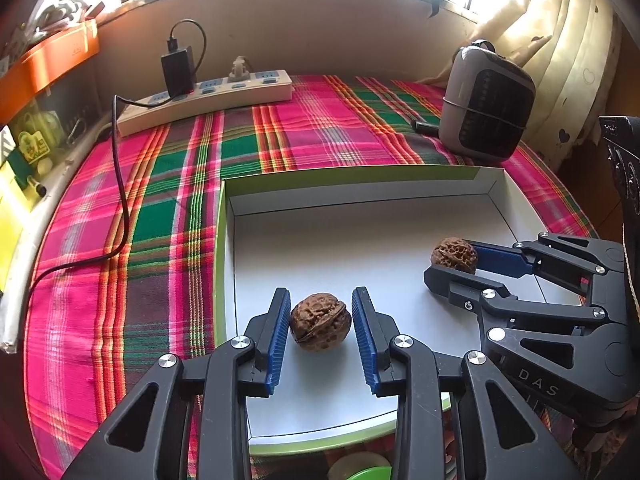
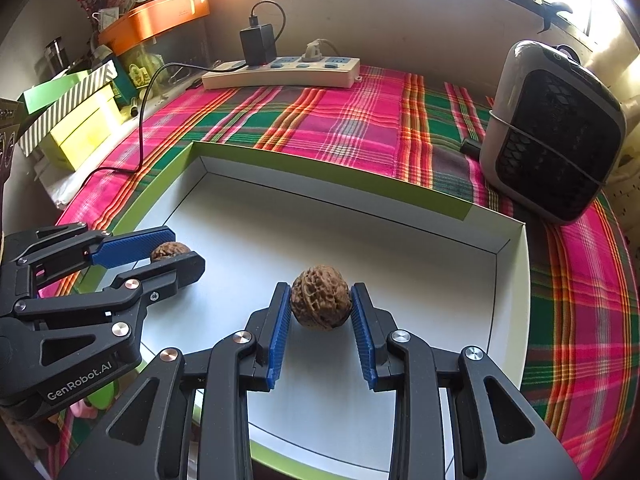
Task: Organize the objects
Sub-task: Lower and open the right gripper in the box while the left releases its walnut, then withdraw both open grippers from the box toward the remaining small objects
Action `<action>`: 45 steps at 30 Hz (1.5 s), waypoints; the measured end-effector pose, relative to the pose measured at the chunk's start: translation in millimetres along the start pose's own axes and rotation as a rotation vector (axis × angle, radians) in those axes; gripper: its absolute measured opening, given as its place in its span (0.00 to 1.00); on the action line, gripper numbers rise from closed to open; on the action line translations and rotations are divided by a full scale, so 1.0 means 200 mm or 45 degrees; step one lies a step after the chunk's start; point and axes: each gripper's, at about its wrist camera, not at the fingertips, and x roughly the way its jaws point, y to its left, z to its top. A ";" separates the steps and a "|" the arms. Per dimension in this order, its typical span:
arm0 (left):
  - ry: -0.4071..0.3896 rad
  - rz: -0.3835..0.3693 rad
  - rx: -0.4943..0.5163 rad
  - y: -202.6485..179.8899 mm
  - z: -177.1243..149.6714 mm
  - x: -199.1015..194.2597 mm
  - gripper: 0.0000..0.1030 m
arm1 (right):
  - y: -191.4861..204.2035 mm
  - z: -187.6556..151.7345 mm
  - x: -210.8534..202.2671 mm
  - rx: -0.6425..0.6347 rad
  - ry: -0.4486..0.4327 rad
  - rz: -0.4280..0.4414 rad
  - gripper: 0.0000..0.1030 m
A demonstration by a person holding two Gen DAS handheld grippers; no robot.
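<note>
While both grippers tilt down into the white, green-rimmed cardboard tray [image 1: 224,240], left gripper [image 1: 321,322] jaws slightly apart around one wrinkled brown walnut [image 1: 321,322] resting on the tray floor, right gripper [image 2: 321,304] pads pinching the second walnut [image 2: 321,304], plaid cloth [image 1: 160,184] beneath.

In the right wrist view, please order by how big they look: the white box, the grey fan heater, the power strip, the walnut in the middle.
1. white box
2. grey fan heater
3. power strip
4. walnut

The walnut is nearest the camera and the power strip farthest, so the true gap is probably larger.
</note>
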 end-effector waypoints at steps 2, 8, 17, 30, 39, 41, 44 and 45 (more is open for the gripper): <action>0.000 0.001 0.000 0.00 0.00 0.00 0.31 | 0.00 0.00 0.00 0.004 -0.002 0.001 0.31; -0.004 -0.007 -0.009 0.00 -0.01 -0.01 0.35 | 0.00 -0.01 -0.02 0.013 -0.010 -0.009 0.42; -0.055 -0.004 -0.045 0.02 -0.02 -0.11 0.38 | -0.01 -0.03 -0.07 0.023 -0.038 -0.022 0.49; -0.146 0.020 -0.081 0.05 -0.12 -0.32 0.41 | -0.01 -0.11 -0.27 0.041 -0.138 -0.044 0.52; -0.177 0.046 -0.139 0.10 -0.22 -0.43 0.41 | -0.01 -0.22 -0.38 0.048 -0.177 -0.056 0.52; -0.175 0.045 -0.145 0.11 -0.26 -0.45 0.42 | -0.01 -0.24 -0.41 0.047 -0.187 -0.070 0.52; -0.167 0.055 -0.149 0.11 -0.31 -0.46 0.43 | -0.02 -0.28 -0.44 0.060 -0.193 -0.072 0.52; -0.165 0.054 -0.150 0.11 -0.32 -0.47 0.43 | -0.03 -0.29 -0.45 0.064 -0.196 -0.074 0.52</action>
